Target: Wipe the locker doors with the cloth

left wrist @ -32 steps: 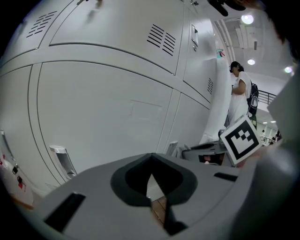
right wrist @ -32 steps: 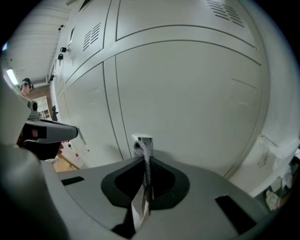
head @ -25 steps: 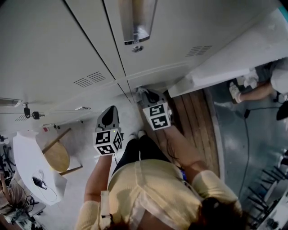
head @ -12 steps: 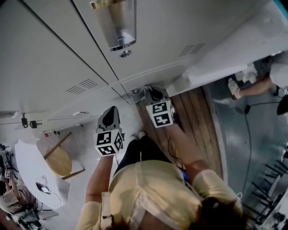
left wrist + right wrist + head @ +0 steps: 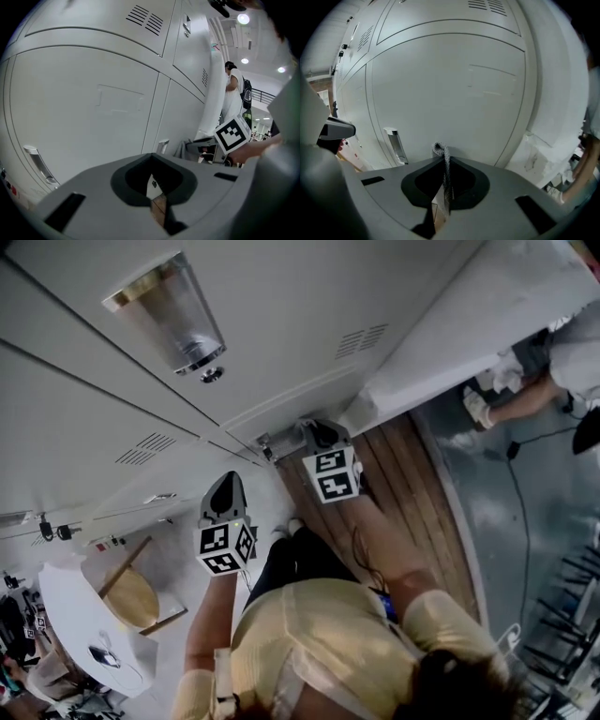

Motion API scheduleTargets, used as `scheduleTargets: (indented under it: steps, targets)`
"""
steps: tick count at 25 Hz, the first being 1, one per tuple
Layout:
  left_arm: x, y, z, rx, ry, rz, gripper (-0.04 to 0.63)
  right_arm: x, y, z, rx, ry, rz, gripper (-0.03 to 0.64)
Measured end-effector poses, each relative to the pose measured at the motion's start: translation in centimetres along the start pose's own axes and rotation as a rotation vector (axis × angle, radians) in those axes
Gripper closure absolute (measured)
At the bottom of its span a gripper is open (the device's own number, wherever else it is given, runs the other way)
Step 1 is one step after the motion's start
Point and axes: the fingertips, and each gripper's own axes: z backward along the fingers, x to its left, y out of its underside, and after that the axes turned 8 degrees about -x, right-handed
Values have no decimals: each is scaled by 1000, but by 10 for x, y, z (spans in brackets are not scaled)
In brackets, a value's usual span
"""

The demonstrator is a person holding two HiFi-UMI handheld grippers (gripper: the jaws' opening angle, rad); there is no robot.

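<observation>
Pale grey locker doors (image 5: 309,306) fill the top of the head view. My right gripper (image 5: 284,441) is low against the bottom door, shut on a grey cloth (image 5: 298,439). In the right gripper view a fold of that cloth (image 5: 439,152) sticks up between the closed jaws of the right gripper (image 5: 443,187), close to a door (image 5: 454,84) with a recessed handle (image 5: 396,143). My left gripper (image 5: 225,487) hangs to the left, away from the doors. In its own view the left gripper (image 5: 151,198) is shut with nothing in it.
A round wooden stool (image 5: 127,596) and a white table (image 5: 80,629) stand at lower left. Wooden flooring (image 5: 412,502) runs along the lockers' foot. Another person's leg and shoe (image 5: 492,407) and a floor cable (image 5: 517,493) lie at right. A metal cylinder (image 5: 169,315) juts from the lockers.
The head view has swung, so the lockers and metal cylinder slid left. The right gripper stays at the locker foot with the cloth; the left gripper has barely moved.
</observation>
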Motion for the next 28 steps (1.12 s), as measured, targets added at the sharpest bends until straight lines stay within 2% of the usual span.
scheduleTargets:
  steps: [19,28]
  targets:
    - [-15,-4,-12,7,32,-20,594,-83,16,4,62,248,-134,600]
    - [-17,-4,-14,7,37,-22,594,-90,19,9,66,294,-148,600]
